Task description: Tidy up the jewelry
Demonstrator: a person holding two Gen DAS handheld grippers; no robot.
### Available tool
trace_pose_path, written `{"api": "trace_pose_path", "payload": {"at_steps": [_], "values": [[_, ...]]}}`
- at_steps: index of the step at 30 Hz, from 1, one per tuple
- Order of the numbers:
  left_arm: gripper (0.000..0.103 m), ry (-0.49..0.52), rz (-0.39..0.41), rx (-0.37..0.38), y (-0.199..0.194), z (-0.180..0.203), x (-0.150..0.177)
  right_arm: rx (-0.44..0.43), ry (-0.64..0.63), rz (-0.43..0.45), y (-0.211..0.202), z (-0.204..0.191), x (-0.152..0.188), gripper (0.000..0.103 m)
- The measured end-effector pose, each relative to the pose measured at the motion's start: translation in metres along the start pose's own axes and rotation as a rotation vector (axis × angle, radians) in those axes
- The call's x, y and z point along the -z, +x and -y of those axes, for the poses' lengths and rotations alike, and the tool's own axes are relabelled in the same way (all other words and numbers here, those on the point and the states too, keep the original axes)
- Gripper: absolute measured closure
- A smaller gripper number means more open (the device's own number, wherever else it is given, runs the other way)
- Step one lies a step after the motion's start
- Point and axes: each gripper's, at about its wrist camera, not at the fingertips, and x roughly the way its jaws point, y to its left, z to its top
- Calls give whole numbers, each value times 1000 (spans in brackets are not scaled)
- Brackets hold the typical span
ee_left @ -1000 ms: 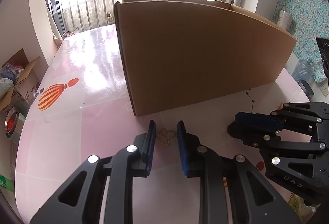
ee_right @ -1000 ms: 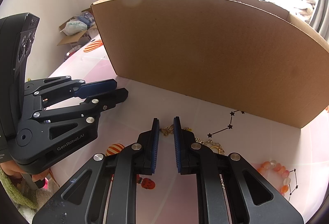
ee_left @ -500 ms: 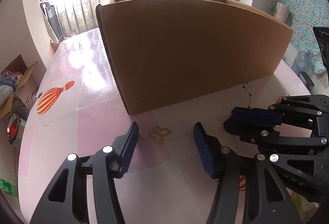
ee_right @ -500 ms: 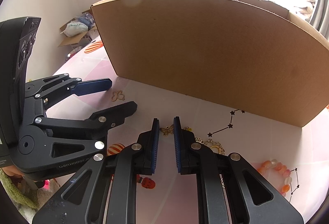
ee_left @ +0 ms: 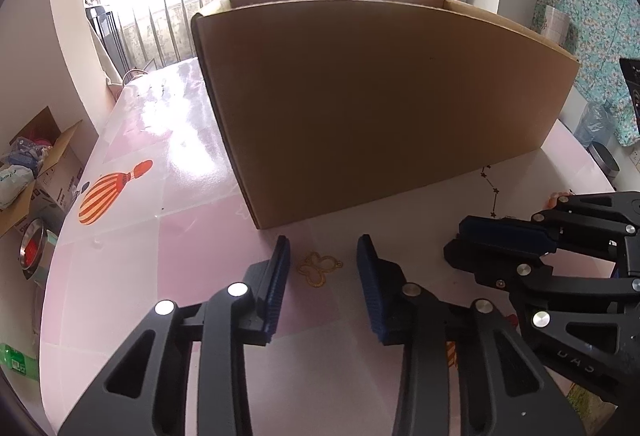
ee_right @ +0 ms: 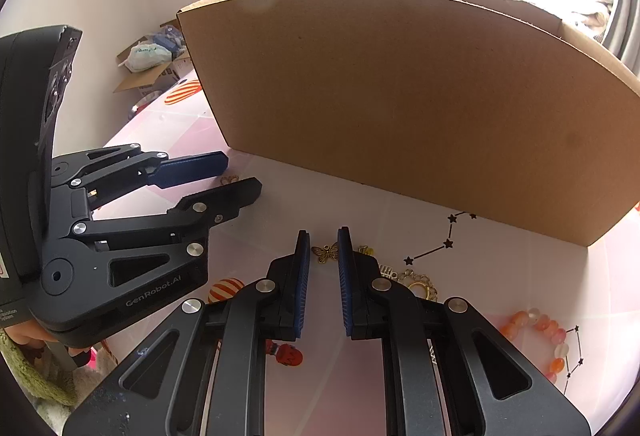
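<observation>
Filigree gold butterfly charm flat – left tool spread wide | right tool narrow, empty – ribbed pads

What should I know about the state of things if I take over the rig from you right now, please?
Left tool: open, empty, straddling the gold outline butterfly charm lying on the pink table just in front of the cardboard box.
Right tool: narrowly open around the bronze butterfly charm, not clamped.
Beside the right tool: gold chain piece, orange bead bracelet, red bead charm.
Done: nothing visibly boxed; the inside is hidden.
Left: pick up each piece and put it away, presumably in the box.
</observation>
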Motion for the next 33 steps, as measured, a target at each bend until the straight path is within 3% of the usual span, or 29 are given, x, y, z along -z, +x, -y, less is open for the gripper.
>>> {"api": "trace_pose_path", "payload": {"at_steps": [5, 11, 14, 30, 33], "values": [[87, 12, 3, -2, 2, 2, -1, 0, 2, 0, -2, 1, -1, 90], [87, 6, 6, 6, 3, -2, -3, 1, 2, 0, -1, 0, -1, 90], [98, -7, 9, 11, 4, -7, -2, 2, 1, 0, -1, 0, 0, 90], [99, -57, 12, 94, -1, -18, 5, -11, 9, 2, -4, 4, -2, 90], [96, -98, -6, 134, -5, -27, 7, -24, 15, 2, -5, 8, -3, 90]]}}
